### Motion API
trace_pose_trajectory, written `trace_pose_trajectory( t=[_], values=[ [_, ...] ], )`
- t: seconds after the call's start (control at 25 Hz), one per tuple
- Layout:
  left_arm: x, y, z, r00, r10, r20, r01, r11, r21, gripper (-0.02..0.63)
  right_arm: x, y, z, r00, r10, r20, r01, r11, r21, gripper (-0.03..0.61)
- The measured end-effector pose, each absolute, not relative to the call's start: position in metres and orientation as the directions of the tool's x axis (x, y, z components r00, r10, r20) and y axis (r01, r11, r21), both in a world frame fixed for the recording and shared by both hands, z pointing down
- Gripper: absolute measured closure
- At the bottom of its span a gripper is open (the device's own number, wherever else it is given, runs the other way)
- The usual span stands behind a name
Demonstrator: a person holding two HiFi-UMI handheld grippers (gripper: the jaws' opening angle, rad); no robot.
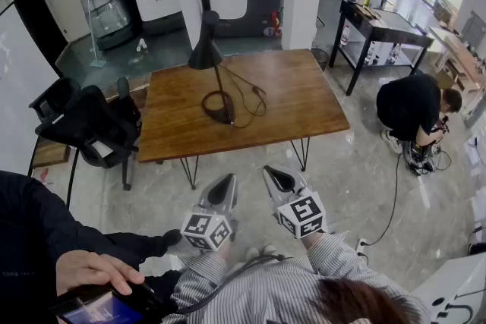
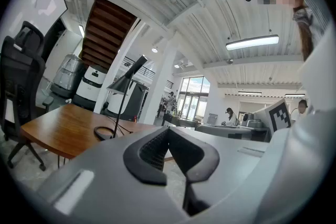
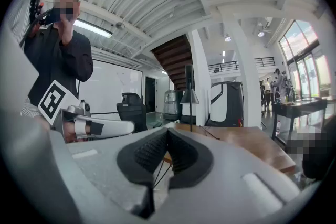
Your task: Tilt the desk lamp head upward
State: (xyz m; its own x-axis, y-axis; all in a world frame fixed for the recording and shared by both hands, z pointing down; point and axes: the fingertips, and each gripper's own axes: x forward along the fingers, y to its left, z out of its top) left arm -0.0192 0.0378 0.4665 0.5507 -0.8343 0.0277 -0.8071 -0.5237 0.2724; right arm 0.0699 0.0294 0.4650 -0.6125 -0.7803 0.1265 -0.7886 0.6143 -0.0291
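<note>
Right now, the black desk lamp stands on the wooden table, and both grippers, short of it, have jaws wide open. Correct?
No: the left gripper and right gripper are shut and empty, as each gripper view shows. The desk lamp does stand on the table.

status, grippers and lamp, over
Left gripper and right gripper shut, empty, short of table. Lamp upright on it, head down, untouched. Nothing between grippers and lamp.

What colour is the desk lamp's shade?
Black, matching its stem and ring base; the desk lamp shows best in the head view.
</note>
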Motion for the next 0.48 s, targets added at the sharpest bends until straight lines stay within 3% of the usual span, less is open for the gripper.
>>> trace_pose_trajectory(
  t=[0.48],
  values=[
    [-0.0168, 0.0384, 0.4676, 0.525, -0.851, 0.012, -0.804, -0.491, 0.335, 0.609, 0.0710, 0.0354, 0.4642, -0.632, -0.759, 0.156, -0.767, 0.641, 0.011, 0.578]
  ],
)
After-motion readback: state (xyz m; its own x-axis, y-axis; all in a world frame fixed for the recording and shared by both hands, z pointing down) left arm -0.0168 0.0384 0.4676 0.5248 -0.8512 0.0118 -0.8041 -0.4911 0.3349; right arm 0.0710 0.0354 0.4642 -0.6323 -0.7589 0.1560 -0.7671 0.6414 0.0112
